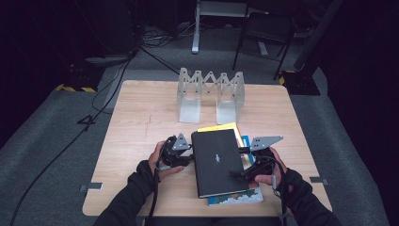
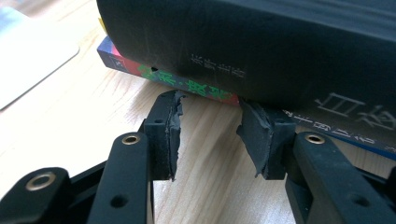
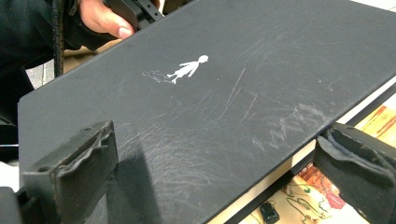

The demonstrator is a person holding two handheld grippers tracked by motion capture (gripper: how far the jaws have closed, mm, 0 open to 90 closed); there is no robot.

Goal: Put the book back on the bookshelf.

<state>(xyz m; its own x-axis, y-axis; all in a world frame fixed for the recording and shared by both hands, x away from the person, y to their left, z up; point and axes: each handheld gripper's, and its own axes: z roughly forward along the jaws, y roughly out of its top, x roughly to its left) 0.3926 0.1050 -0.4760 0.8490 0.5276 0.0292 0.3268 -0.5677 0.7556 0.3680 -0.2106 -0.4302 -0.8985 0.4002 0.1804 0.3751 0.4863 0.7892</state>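
Nearest to me, by the near edge of the pale wooden counter (image 1: pixel 141 117), I see a large black hardcover book with a small white running figure on its cover (image 1: pixel 217 162). It lies on top of a stack, a little right of the counter's middle. Under it, at the near edge, a book with a blue and white illustrated cover (image 1: pixel 237 199) pokes out.

My left hand-held gripper (image 1: pixel 187 155) sits at the black book's left side, touching or just beside its spine. In the left gripper view the two worn black pads (image 2: pixel 170 126) stand apart with bare wood between them. Their tips reach the foot of the stack, where a thin book spine with green lettering (image 2: pixel 187 84) lies beneath the black spine. They press on nothing.

My right hand-held gripper (image 1: pixel 237 173) is at the black book's right side. In the right gripper view one jaw rests over the scratched black cover (image 3: pixel 210 116) and the other sits off the book's edge above a colourful illustrated page (image 3: pixel 308 186). The jaws are wide apart and grip nothing.

Farther out, a yellow book (image 1: pixel 221 127) shows from under the far end of the black one. Towards the far edge stands a clear plastic zigzag book rack (image 1: pixel 210 92), well apart from the stack.
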